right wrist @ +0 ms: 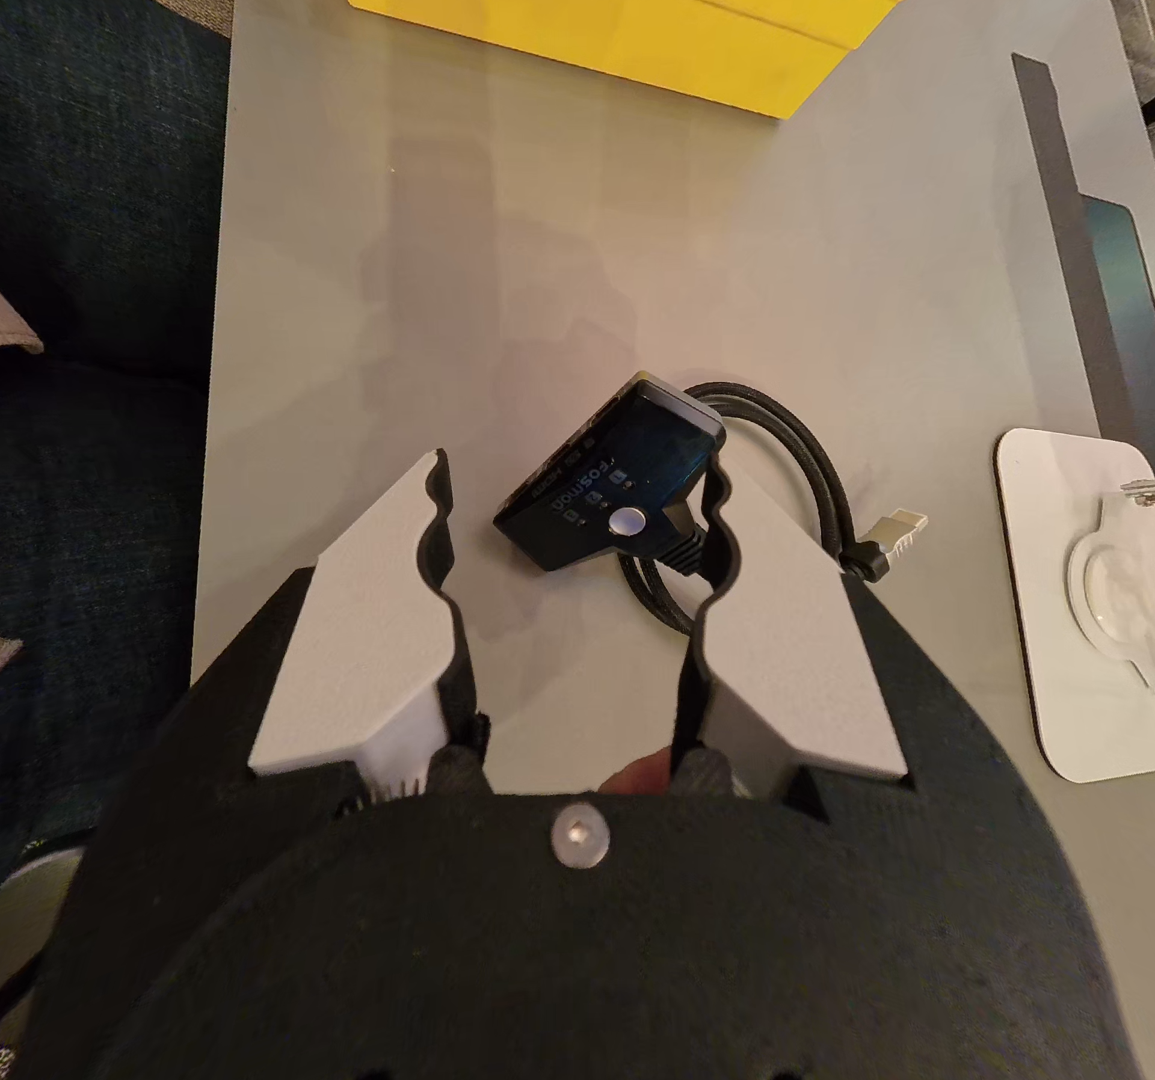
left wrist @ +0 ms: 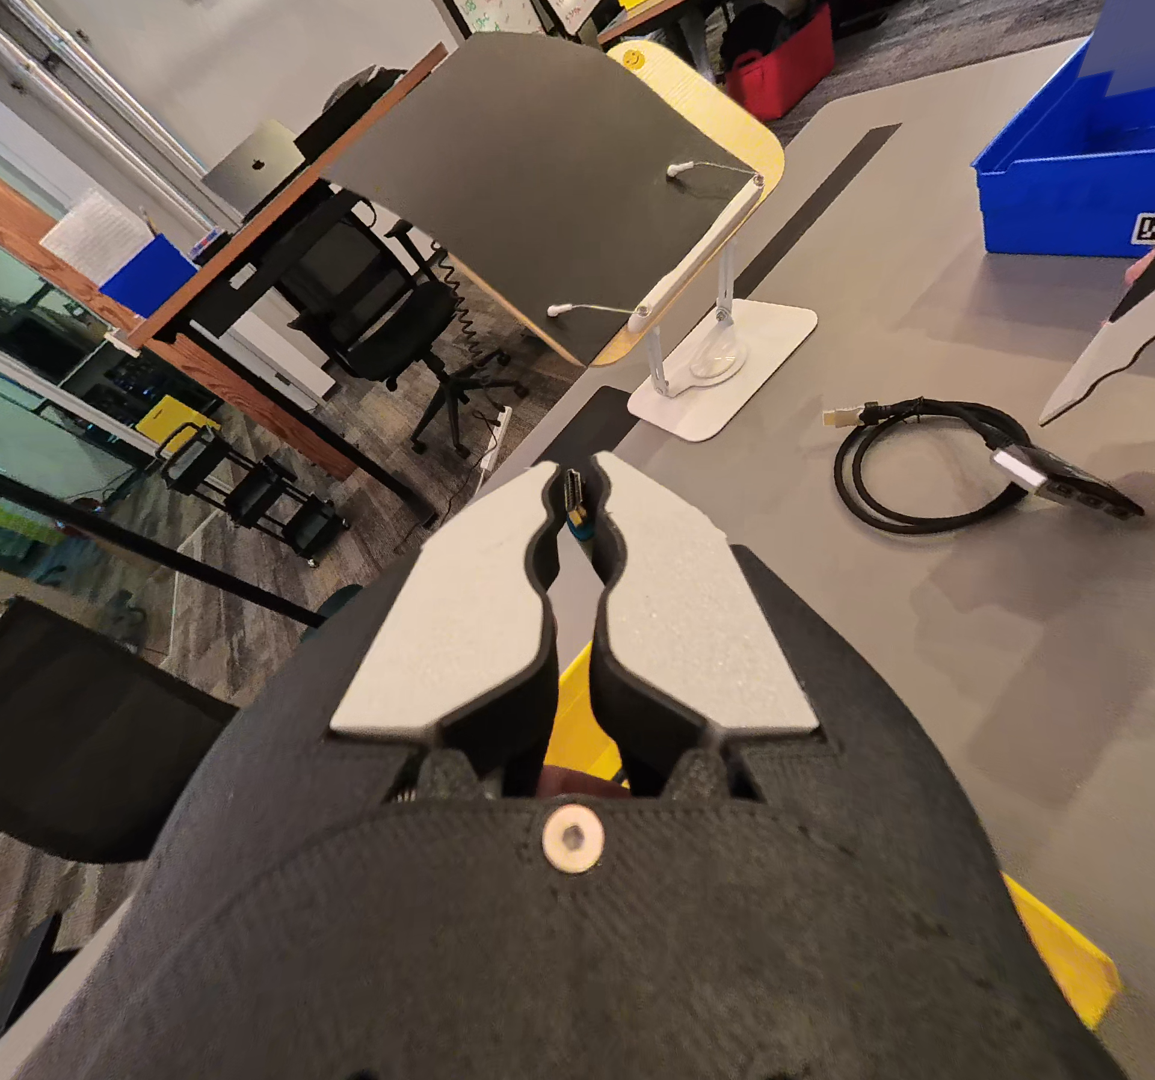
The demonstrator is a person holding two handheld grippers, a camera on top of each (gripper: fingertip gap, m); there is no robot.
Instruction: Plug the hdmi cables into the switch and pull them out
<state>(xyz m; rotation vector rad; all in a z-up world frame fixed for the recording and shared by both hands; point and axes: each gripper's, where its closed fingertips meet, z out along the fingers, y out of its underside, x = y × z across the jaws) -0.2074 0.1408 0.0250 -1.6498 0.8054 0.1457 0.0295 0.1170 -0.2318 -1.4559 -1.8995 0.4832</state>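
Left gripper (left wrist: 578, 491): clenched on an HDMI plug (left wrist: 572, 491) at the centre of the left wrist view; the metal nose projects past the fingertips, and a blue part shows just below it.
Right gripper (right wrist: 578, 488): released, jaws spread wide, poised above the switch (right wrist: 609, 475) at the centre of the right wrist view; the right-hand finger is close to, possibly touching, the strain relief, though contact cannot be confirmed.
Switch, position: lying on the grey table (right wrist: 500, 269), skewed to your fingers, ports facing the upper left of the frame; the yellow bin (right wrist: 625, 6) sits well apart at the top.
Switch, handling: judged a small, light, glossy plastic box (it will likely skid or twist when a plug pushes in). You should clamp it across its two short sides, clear of the port face and the round button (right wrist: 627, 520).
Attached cable (right wrist: 806, 456): braided, coiled at the right of the switch, with its free plug (right wrist: 906, 524) resting on the table; judged flexible but springy, so it may tug the box round.
Held plug, handling: judged rigid, with a thin metal shell that bends if forced crooked. Keep your hold on the moulded body and enter square to the port.
Stand base (right wrist: 1062, 612): white, at the right edge, near the coil.
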